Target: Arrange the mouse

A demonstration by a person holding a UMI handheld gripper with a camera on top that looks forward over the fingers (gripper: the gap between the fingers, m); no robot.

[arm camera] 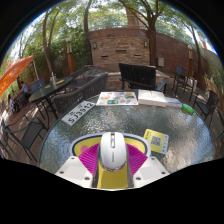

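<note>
A white computer mouse (112,150) with a grey scroll wheel sits lengthwise between my gripper's (112,158) two fingers. The magenta pads (90,156) lie against its left and right sides, so the gripper is shut on it. A yellow surface (112,178) shows under the mouse between the fingers; I cannot tell what it is. The mouse is over the near part of a round glass table (70,135).
A small yellow box (155,140) lies on the table just right of the fingers. Beyond are a white label card (78,111), printed papers (117,98), a flat white box (158,98) and a black screen (137,76). Dark chairs ring the table.
</note>
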